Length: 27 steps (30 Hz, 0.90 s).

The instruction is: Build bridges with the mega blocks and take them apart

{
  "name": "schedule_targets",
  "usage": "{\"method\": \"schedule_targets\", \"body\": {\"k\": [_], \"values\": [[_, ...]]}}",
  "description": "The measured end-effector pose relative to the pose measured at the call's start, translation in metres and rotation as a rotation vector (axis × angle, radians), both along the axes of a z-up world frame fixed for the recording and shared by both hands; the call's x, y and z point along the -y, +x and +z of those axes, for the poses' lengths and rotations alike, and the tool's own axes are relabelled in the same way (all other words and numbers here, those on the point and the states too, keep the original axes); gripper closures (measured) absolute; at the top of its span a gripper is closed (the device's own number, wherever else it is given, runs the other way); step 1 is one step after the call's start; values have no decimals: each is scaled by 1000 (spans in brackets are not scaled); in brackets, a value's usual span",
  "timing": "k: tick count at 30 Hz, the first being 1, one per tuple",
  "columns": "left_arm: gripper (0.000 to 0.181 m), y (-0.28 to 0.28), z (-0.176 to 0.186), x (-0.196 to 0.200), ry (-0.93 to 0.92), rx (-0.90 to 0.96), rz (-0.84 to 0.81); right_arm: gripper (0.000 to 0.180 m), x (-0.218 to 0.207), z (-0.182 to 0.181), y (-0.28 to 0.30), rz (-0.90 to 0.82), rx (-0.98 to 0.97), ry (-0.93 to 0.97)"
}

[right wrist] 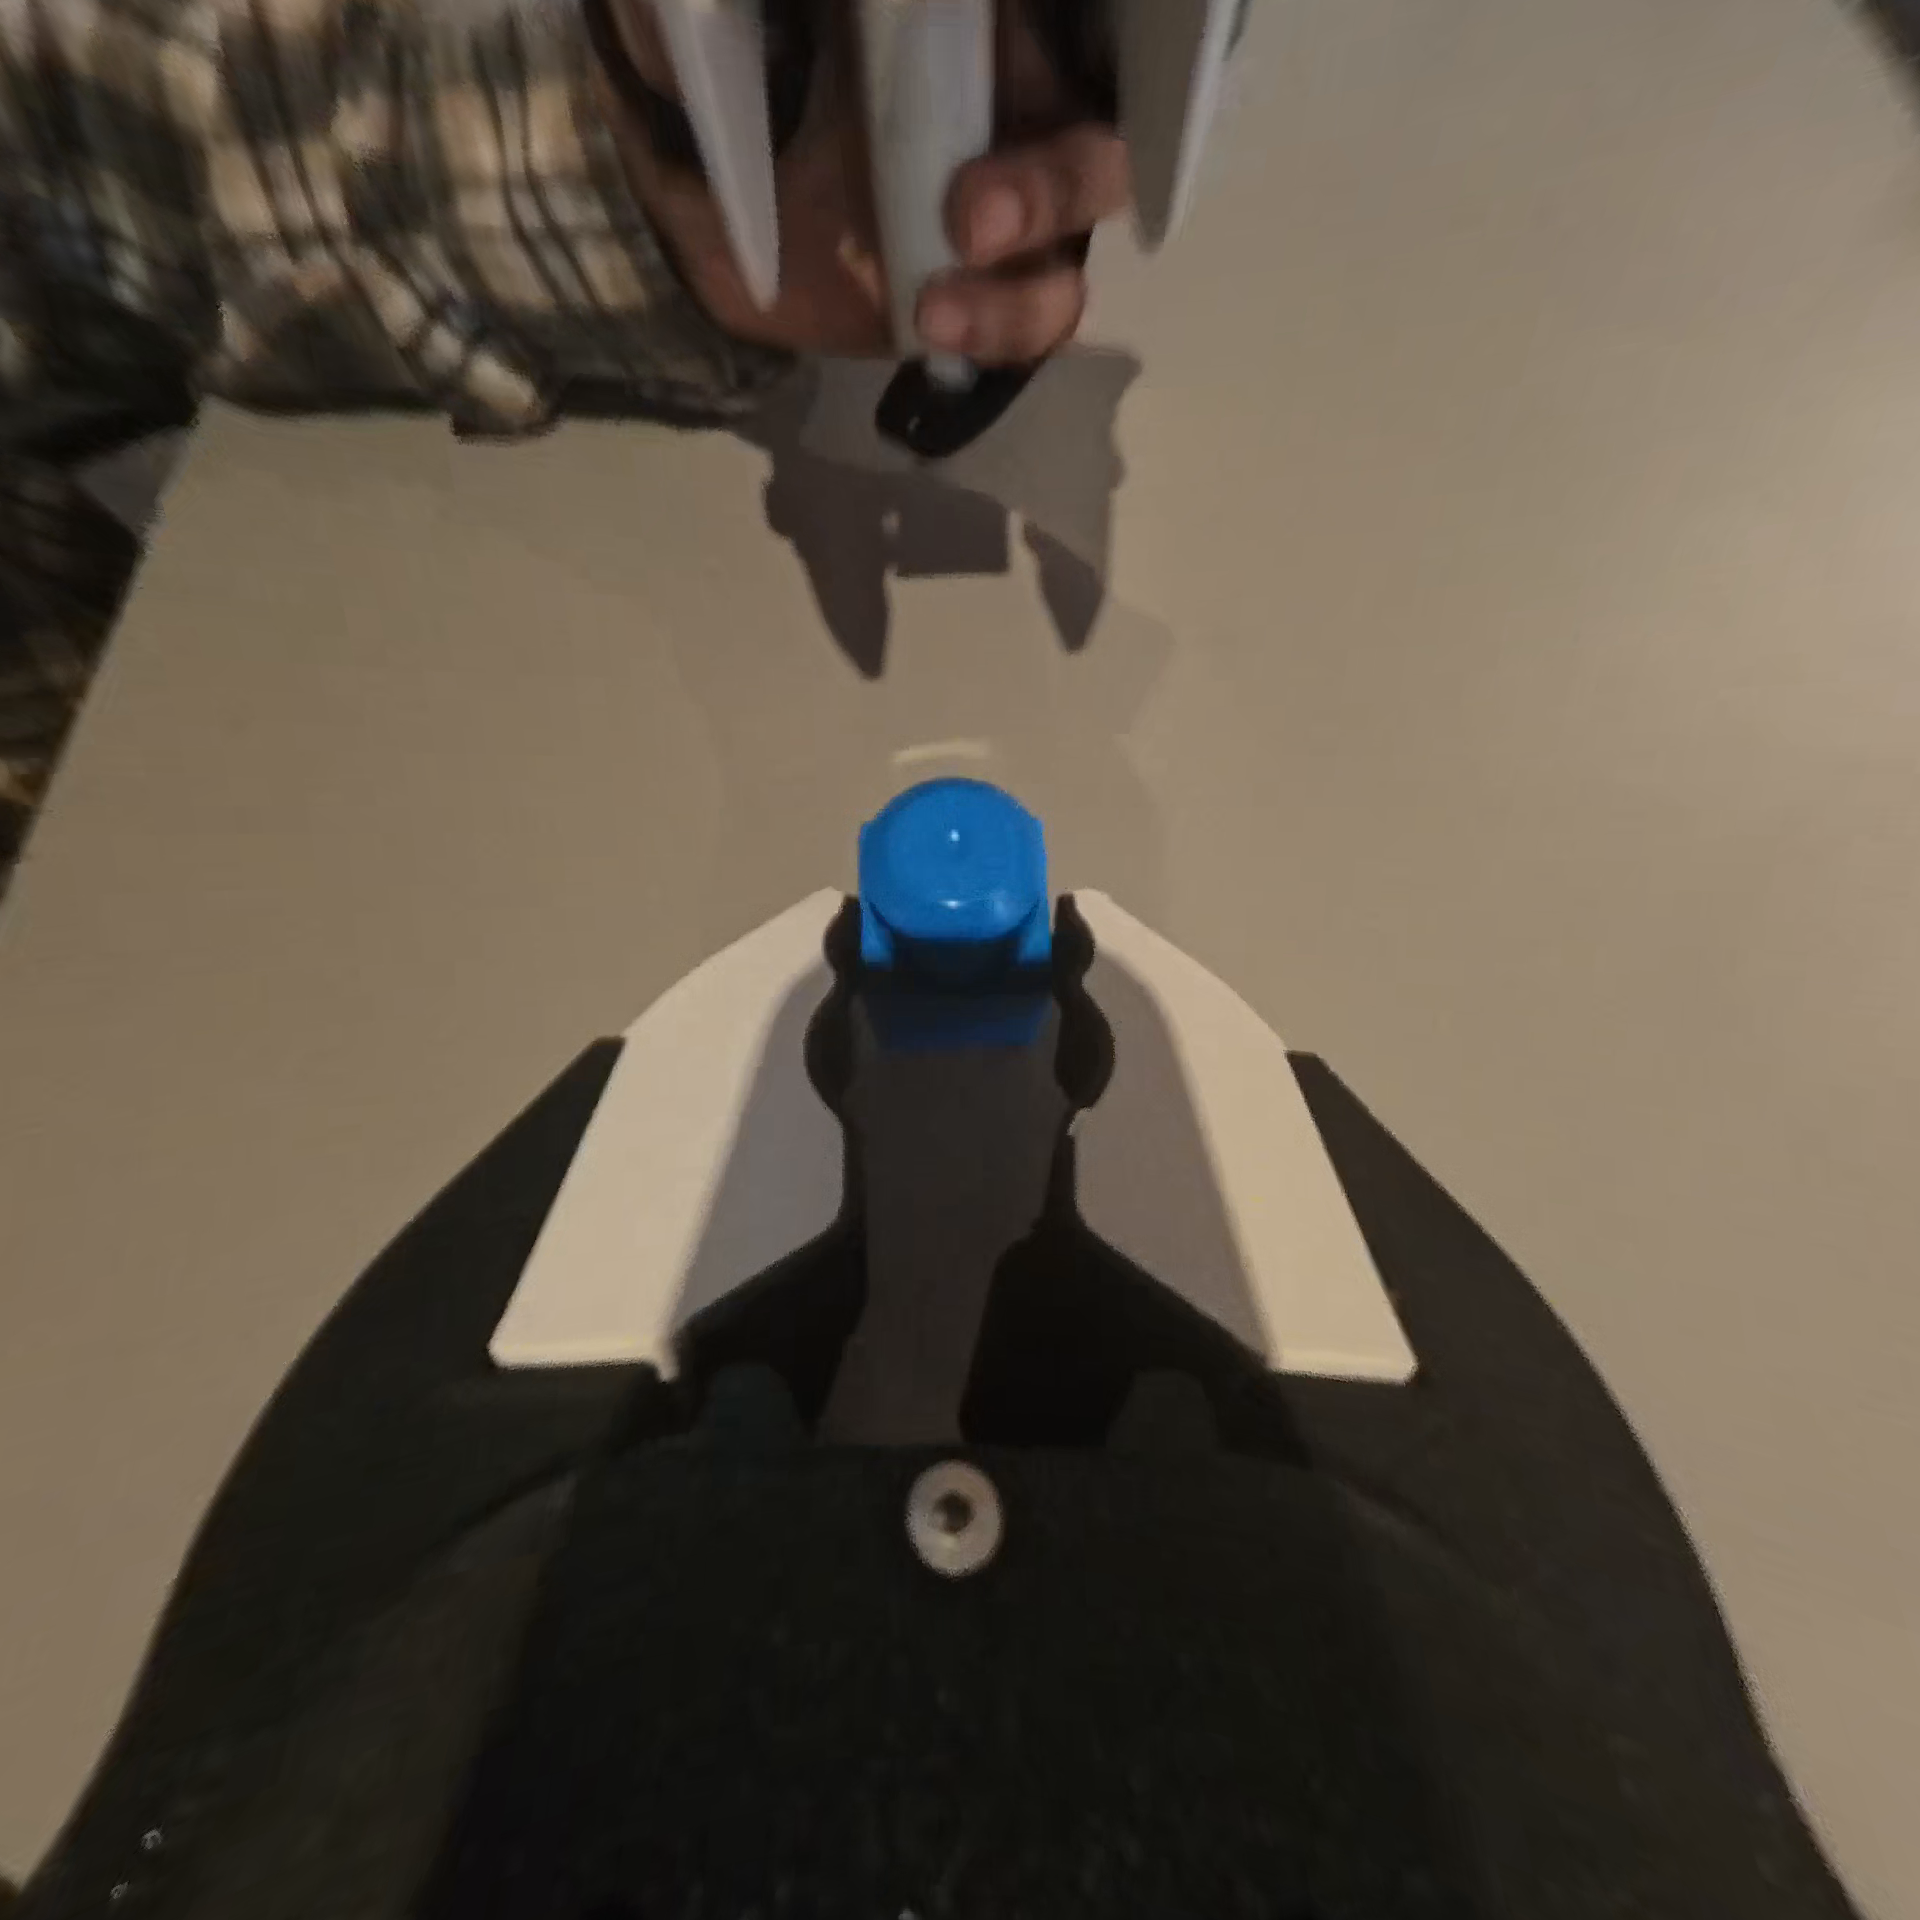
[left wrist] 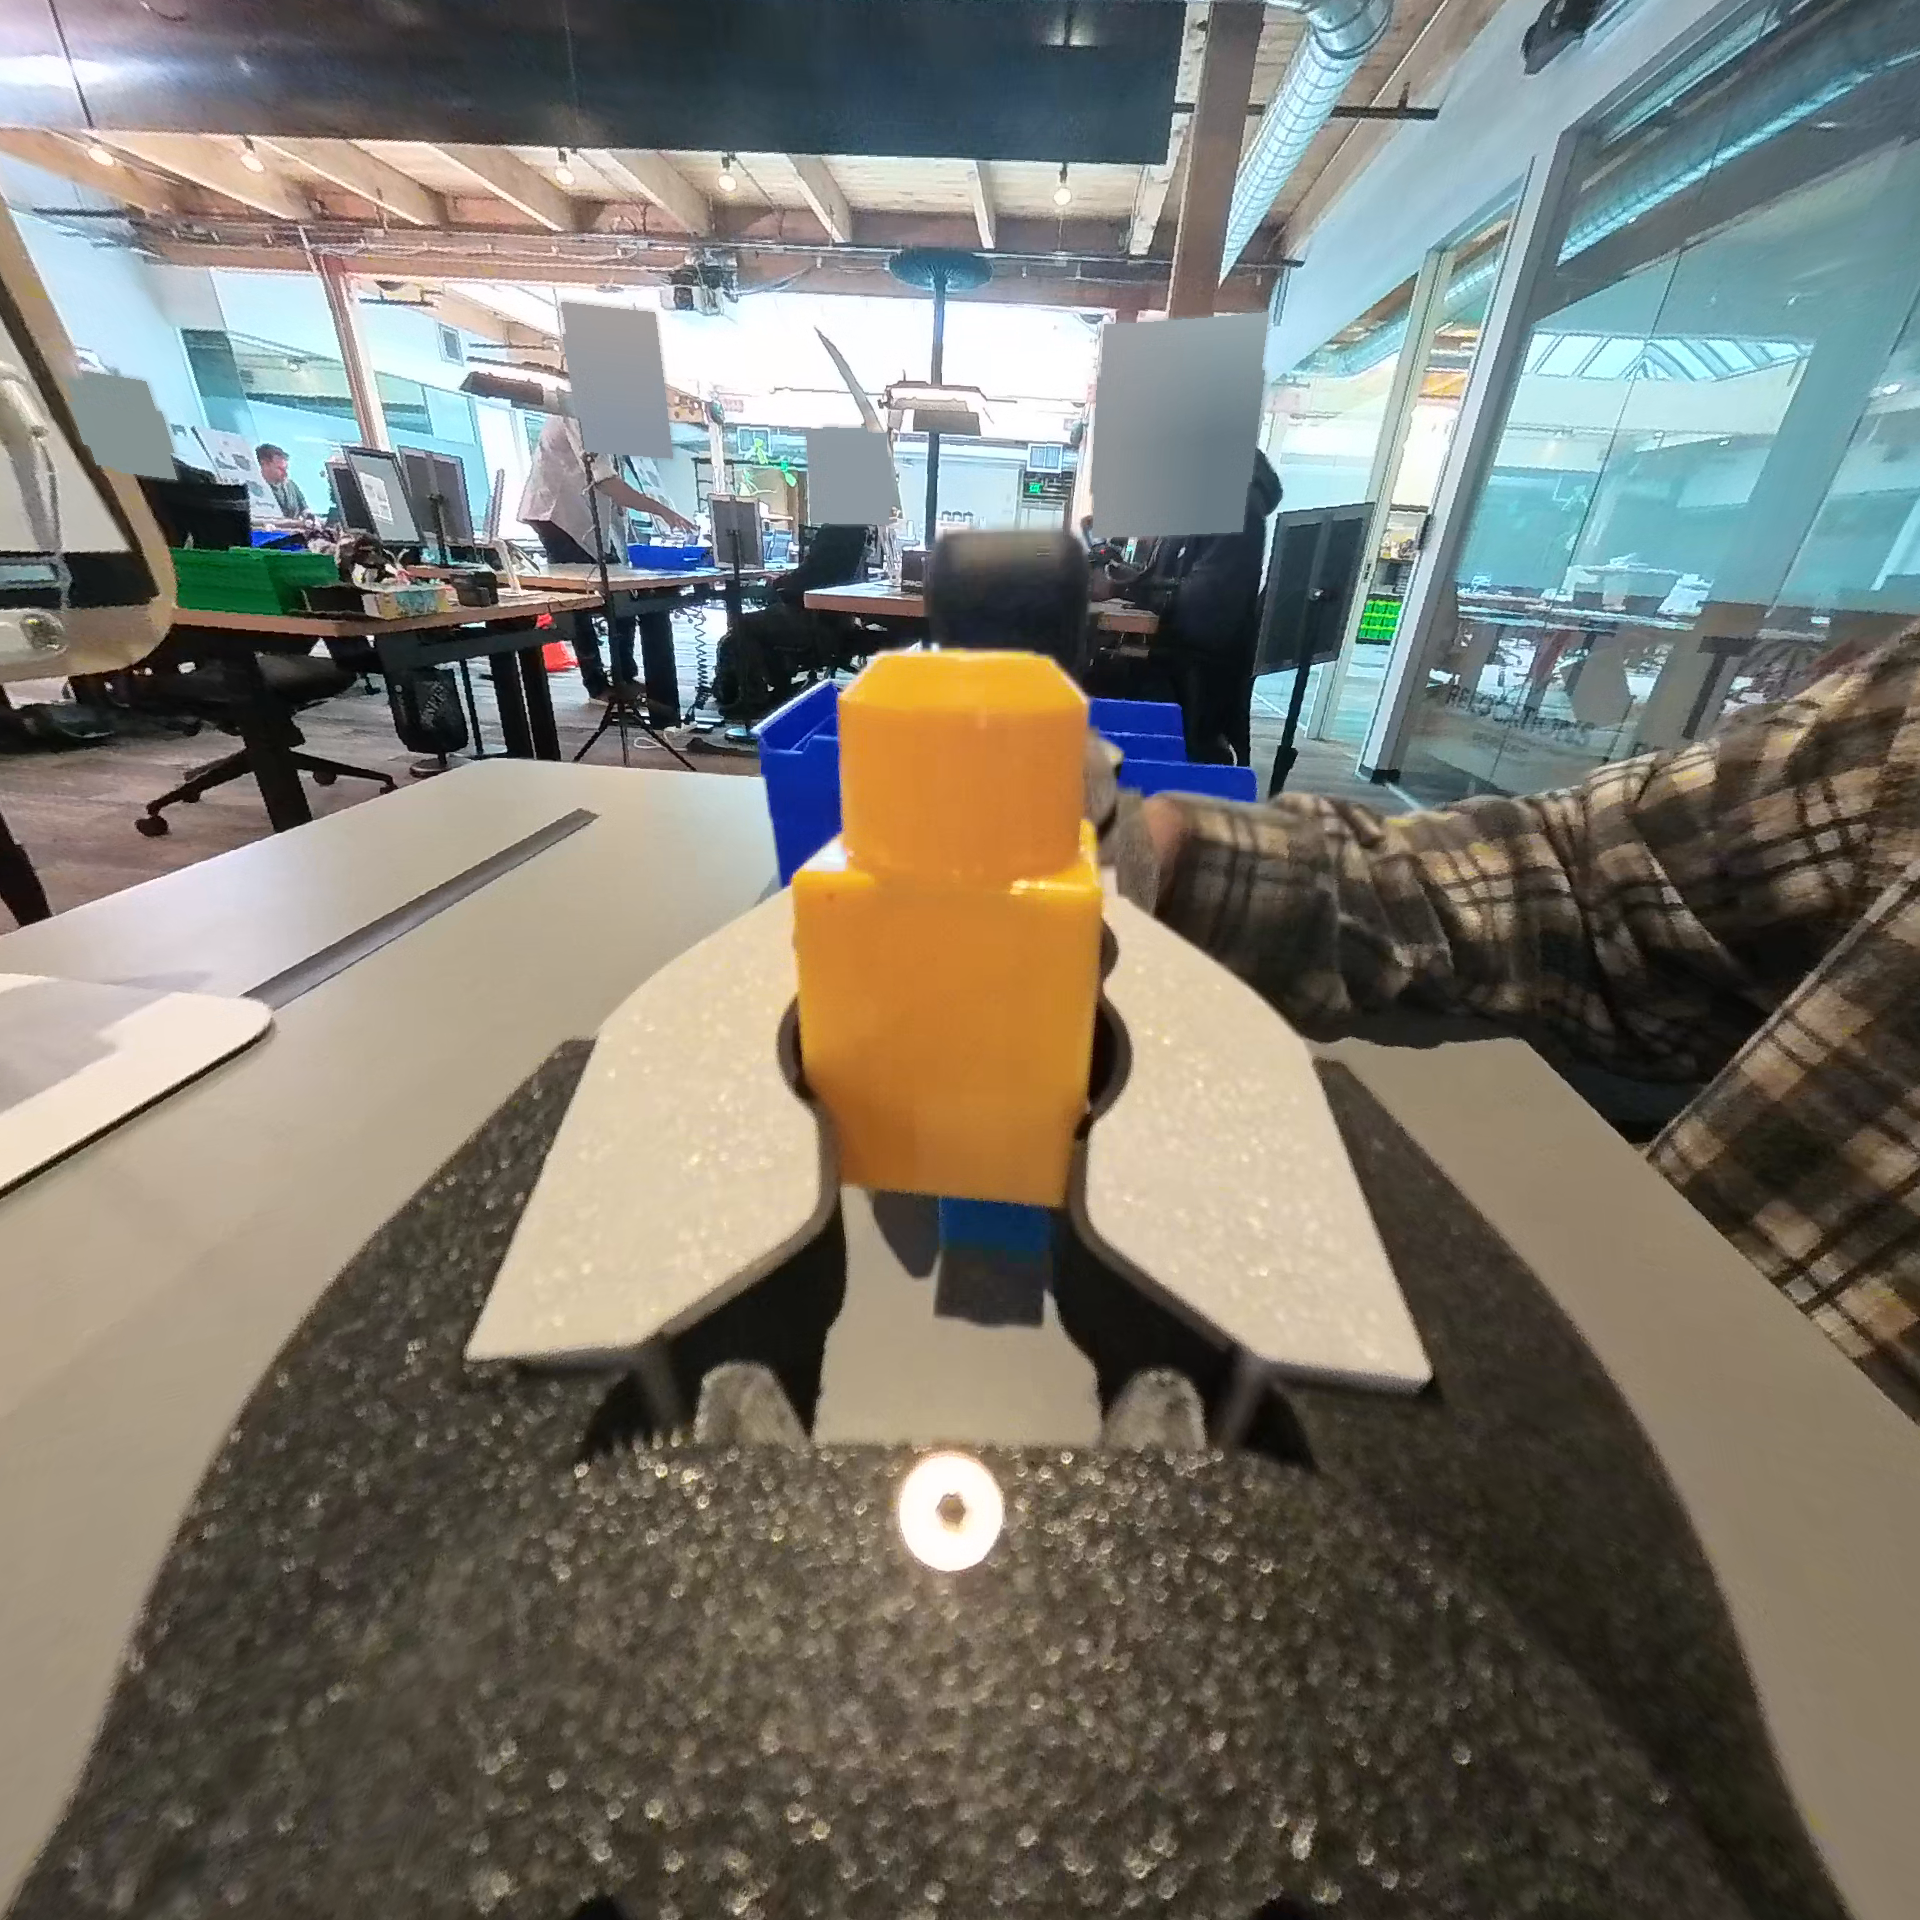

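Left wrist view: the left tongs point(left wrist: 945, 1049) pinch an orange block point(left wrist: 951, 997) at centre, above the grey bench point(left wrist: 312, 1195); blue bins point(left wrist: 1153, 748) sit at twelve o'clock. Right wrist view: the right tongs point(right wrist: 956, 935) pinch a blue block point(right wrist: 951, 914) at centre, a hand point(right wrist: 997, 239) at twelve o'clock.

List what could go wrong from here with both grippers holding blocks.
1. The left gripper pinches the orange block along its sides while a blue piece hangs beneath; that piece may drop off if jolted.
2. The right gripper holds the blue block only at its fingertips, so pressing it onto another block might twist it loose.
3. The right wrist view is motion-blurred, suggesting fast movement; the grippers could collide.
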<state>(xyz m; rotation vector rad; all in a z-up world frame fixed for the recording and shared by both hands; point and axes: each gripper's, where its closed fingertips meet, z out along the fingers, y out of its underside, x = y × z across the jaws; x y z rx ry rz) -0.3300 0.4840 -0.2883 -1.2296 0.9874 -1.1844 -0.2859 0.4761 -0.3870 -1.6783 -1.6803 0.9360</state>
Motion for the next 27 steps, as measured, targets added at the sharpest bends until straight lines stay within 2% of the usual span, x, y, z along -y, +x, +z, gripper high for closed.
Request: {"method": "schedule_targets", "body": {"k": [3,5,8,12,19,23,27], "values": [[135,0,-2,-2,-15,9,-1,144,-16,63,4,-70,-127,45],[135,2,-2,-2,-29,23,0,144,-16,98,-3,-57,-167,65],[135,6,-2,0,-36,32,-8,144,-14,125,-25,-26,-186,94],[135,9,-1,3,-38,27,-16,144,-10,120,-43,-10,-145,133],[135,17,-12,3,-21,-47,-5,144,0,110,-49,19,-82,93],[135,16,-10,4,0,-47,3,144,2,111,-53,11,-114,-19],[135,14,-8,4,12,-50,9,145,1,113,-57,18,-167,-51]]}}
